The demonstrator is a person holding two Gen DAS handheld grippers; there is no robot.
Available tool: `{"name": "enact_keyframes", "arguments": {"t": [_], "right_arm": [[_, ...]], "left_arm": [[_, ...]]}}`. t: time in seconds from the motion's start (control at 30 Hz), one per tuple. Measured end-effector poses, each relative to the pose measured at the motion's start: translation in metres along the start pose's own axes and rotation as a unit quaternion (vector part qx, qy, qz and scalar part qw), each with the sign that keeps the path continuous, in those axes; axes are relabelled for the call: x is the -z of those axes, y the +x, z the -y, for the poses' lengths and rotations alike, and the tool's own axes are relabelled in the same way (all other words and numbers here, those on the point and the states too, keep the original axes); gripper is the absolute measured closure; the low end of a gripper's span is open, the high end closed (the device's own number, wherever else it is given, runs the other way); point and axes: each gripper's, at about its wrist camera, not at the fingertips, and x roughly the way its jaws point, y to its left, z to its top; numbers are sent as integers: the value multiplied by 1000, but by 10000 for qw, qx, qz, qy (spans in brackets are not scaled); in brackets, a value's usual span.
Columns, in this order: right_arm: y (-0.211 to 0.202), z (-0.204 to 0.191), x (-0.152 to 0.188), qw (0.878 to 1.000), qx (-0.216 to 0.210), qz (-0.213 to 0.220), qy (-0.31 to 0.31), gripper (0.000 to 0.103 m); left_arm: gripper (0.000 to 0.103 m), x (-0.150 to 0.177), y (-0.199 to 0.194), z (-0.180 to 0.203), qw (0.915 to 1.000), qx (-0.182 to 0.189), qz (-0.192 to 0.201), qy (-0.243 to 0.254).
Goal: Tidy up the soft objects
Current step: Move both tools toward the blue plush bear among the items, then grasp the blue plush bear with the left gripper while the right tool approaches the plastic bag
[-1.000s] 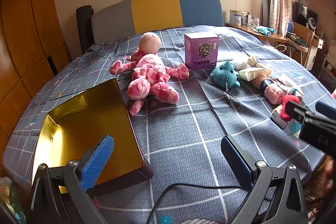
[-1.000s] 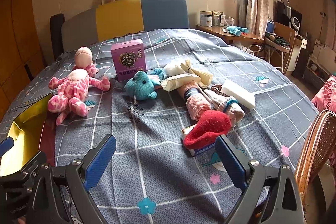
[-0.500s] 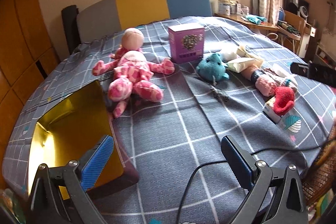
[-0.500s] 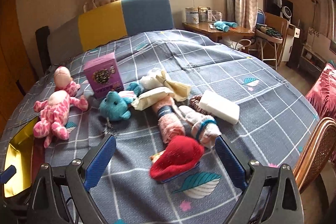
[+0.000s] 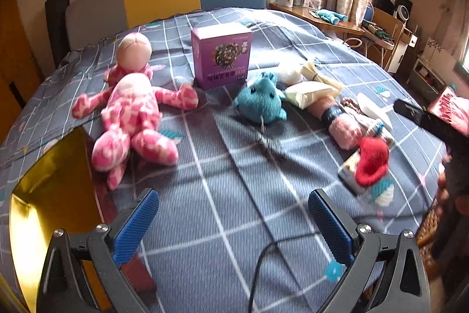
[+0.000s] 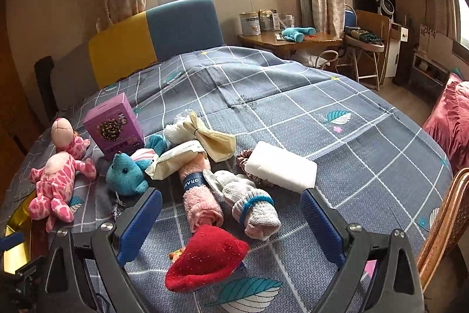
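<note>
Soft things lie on a grey checked bedspread (image 5: 240, 225). A pink spotted plush doll (image 5: 129, 113) lies at the left, a teal plush bear (image 5: 261, 104) in the middle. To the right sit a rolled pink towel (image 6: 199, 195), rolled grey socks (image 6: 255, 207) and a red knitted piece (image 6: 205, 257). My left gripper (image 5: 233, 222) is open above bare cloth, well short of the toys. My right gripper (image 6: 231, 222) is open, low over the red piece and the socks, touching nothing. A gold-lined open box (image 5: 49, 195) stands at the left edge.
A purple carton (image 5: 221, 55) stands upright behind the bear. A white block (image 6: 281, 166), a cream packet (image 6: 176, 160) and a tan folded bag (image 6: 217, 140) lie among the soft things. A cable (image 5: 261, 269) crosses the cloth. A wicker chair (image 6: 442, 231) stands at the right.
The right gripper has moved forward and to the right, closing on the red piece and socks. The left view has drifted forward, so the toys look larger. Both grippers stayed open.
</note>
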Motion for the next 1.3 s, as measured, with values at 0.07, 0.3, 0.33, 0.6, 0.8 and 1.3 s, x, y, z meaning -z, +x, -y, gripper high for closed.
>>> {"name": "enact_keyframes", "arguments": {"t": [0.07, 0.3, 0.33, 0.6, 0.8, 1.3], "right_arm": [[-2, -2, 0, 9999, -144, 78, -14, 6], [-4, 9, -2, 9983, -465, 67, 347, 6], [-3, 10, -2, 9980, -485, 53, 394, 6], [-3, 11, -2, 9970, -634, 18, 442, 6], [0, 8, -2, 9966, -729, -61, 389, 6], [1, 3, 0, 9968, -748, -86, 262, 8]], "left_arm": [[0, -10, 6, 7, 9999, -96, 46, 106], [0, -39, 30, 35, 9969, -178, 265, 719], [1, -43, 36, 38, 9965, -165, 266, 775], [23, -79, 100, 39, 9977, 360, -178, 546], [22, -99, 135, 39, 9971, 360, -262, 625], [52, -104, 161, 28, 9972, 535, -309, 417]]}}
